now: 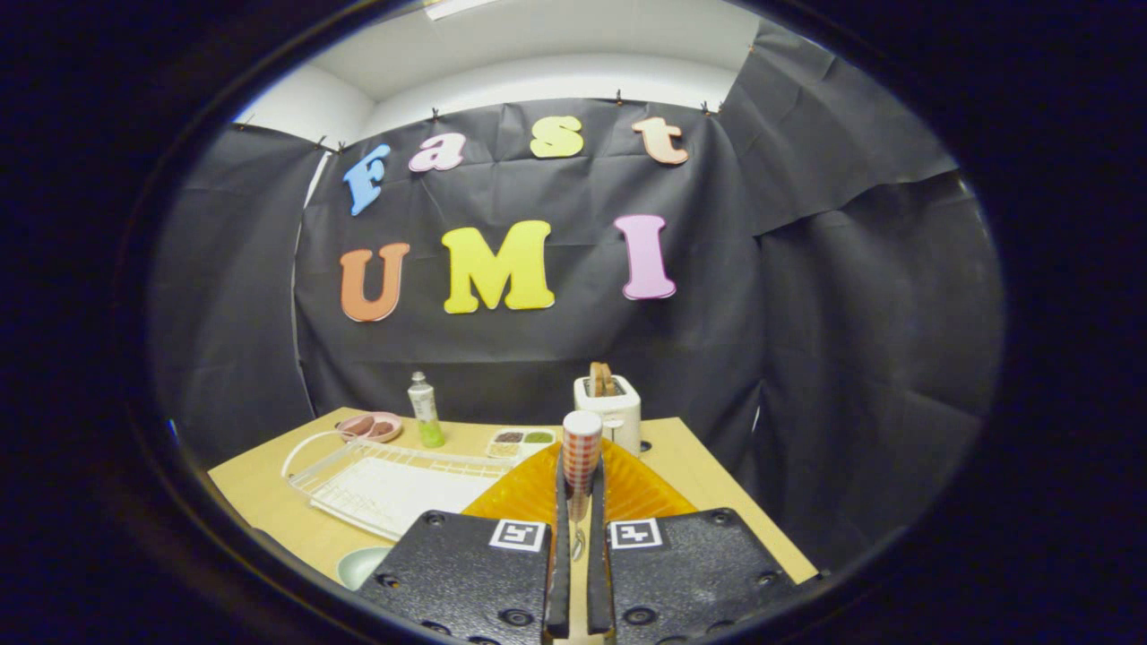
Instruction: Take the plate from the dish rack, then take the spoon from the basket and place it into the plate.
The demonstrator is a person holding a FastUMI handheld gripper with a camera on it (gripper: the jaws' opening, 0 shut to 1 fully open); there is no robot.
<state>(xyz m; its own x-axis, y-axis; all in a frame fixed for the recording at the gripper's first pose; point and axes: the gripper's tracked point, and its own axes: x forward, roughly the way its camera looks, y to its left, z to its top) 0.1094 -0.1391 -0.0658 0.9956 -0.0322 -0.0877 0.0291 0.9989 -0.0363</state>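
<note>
The gripper [578,502] is clenched on a spoon [581,452], its checked handle standing up between the fingers. Just ahead lies an orange basket [627,488]; the dish rack [385,484] and a pale plate [358,566] sit leftward on the tabletop [260,502].

The spoon [582,448] has a red-and-white checked handle. Below it lies an orange ribbed plate [529,488]. The dish rack [385,484] is white, the toaster [614,408] white, the bench [260,488] pale wood, the small dish [372,427] pink.

Hand-held gripper [578,528] raised; fingers [560,573] nearly closed on a spoon handle [581,452]
</note>
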